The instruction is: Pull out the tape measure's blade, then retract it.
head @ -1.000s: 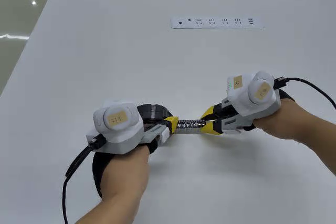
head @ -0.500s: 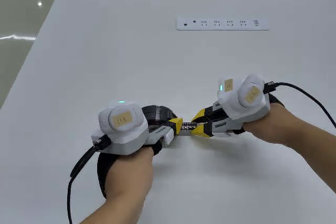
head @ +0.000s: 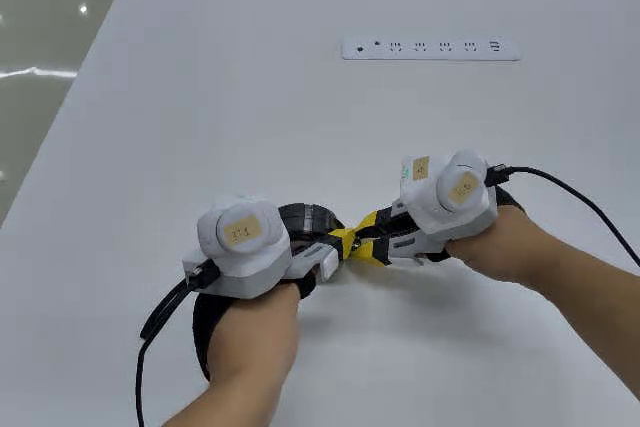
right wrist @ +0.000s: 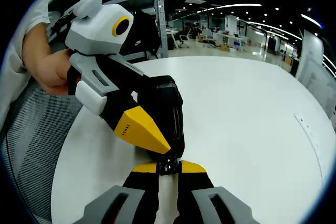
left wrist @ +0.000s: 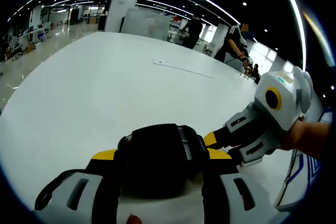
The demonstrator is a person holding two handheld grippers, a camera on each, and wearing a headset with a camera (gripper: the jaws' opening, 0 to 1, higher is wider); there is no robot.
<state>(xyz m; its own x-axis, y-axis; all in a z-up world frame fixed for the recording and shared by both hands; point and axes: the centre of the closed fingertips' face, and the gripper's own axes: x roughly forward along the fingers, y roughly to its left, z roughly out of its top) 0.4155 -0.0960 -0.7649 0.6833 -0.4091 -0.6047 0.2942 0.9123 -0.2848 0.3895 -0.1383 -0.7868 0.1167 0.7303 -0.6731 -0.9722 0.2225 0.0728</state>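
Left hand-held gripper [head: 335, 240]: I have it pressed onto the black tape measure [head: 305, 219]. In the left gripper view the case sits between the two jaws, with a yellow pad on either side of it.
Right hand-held gripper [head: 361, 243]: its yellow tips are pinched together on the end hook [right wrist: 169, 166] of the blade. In the right gripper view I see them meet on that small dark piece.
Tape measure: it is low over the desk [head: 250, 97], near the front middle in my head view and between the two hands. I cannot tell whether the case touches the surface.
Blade: the end hook lies just beside the mouth of the case, so the right tips are almost against the left gripper's tips.
Hands: the left hand [head: 250, 332] comes up from the bottom of the head view, and the right hand [head: 505, 245] comes in from the right. The two point at each other.
Cables: a black cable [head: 165, 309] hangs from the left gripper's body, and another [head: 575, 202] runs off to the right from the right one.
Elsewhere on the desk: a white power strip [head: 430, 49] lies flat, well beyond the grippers.
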